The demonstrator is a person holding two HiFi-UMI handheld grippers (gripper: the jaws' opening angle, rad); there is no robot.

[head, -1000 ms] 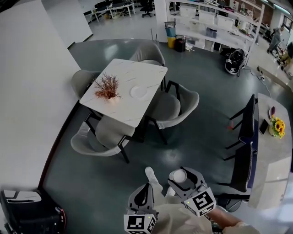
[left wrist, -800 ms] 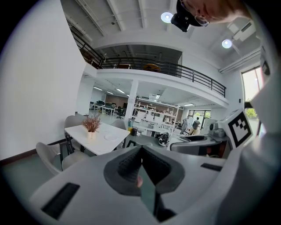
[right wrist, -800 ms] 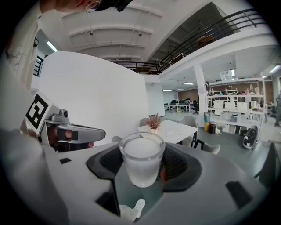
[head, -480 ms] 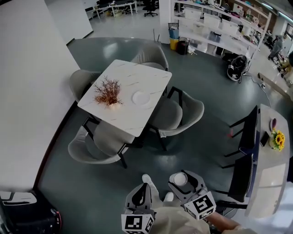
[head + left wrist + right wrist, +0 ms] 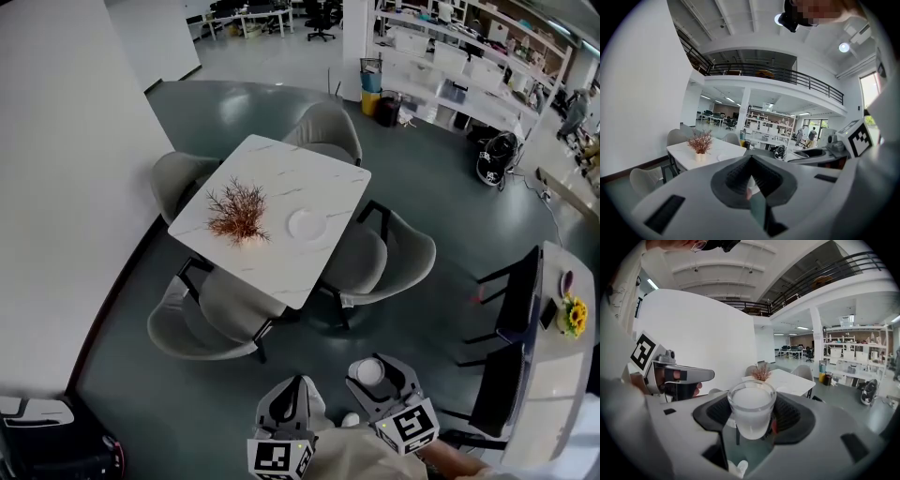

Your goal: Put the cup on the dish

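A white frosted cup sits upright between the jaws of my right gripper, which is shut on it. In the head view the cup shows at the bottom, held close to the person's body. The white dish lies on the marble table, well ahead of both grippers, and shows small in the left gripper view as the dish. My left gripper hangs beside the right one, jaws closed together with nothing between them.
A dried reddish plant in a vase stands on the table left of the dish. Grey chairs ring the table. A white wall runs along the left. A dark chair and counter with flowers stand at the right.
The view has moved forward; the table and dish sit lower and more central in the head view. Both grippers hold their pose, the cup still gripped.
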